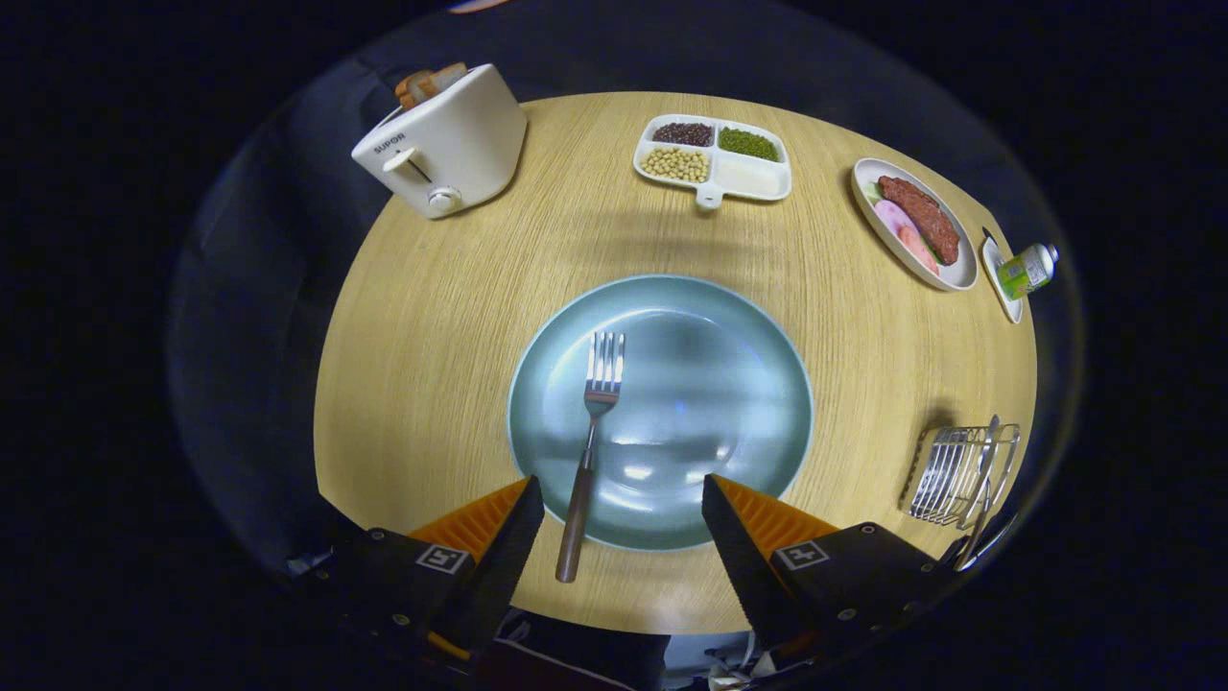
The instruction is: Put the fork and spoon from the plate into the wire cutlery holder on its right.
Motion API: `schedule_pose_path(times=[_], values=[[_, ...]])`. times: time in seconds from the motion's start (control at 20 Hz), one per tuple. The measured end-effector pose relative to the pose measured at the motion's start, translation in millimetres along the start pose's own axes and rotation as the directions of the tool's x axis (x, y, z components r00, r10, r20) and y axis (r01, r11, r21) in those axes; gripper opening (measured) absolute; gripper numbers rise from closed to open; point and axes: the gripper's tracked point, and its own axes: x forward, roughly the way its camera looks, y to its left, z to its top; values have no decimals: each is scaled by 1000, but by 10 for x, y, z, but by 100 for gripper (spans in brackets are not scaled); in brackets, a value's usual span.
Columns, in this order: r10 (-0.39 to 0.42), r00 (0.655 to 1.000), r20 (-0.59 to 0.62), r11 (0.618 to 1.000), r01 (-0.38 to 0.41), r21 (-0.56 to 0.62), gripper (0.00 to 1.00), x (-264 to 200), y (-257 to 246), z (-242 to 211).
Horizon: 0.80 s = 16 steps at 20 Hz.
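The fork (592, 432) lies on the left half of the blue-green plate (729, 384), tines pointing away, its brown handle overhanging the near rim onto the wooden worktop (432, 317). The tool (622, 509) hangs spread wide above, holding nothing, the handle between its fingers. To the right stands the wire cutlery holder (955, 475), a utensil already in it.
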Motion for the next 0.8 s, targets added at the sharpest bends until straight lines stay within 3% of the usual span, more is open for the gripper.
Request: schedule_pose_path(times=[0.15,0.35,0.55,0.8], values=[[-26,999,-27,1000,26,13,100,135,37,-12],[-45,998,-32,998,46,36,92,233,49,38],[-51,998,-46,998,53,40,71,312,40,10],[-3,999,-54,997,7,74,44,397,147,-91]])
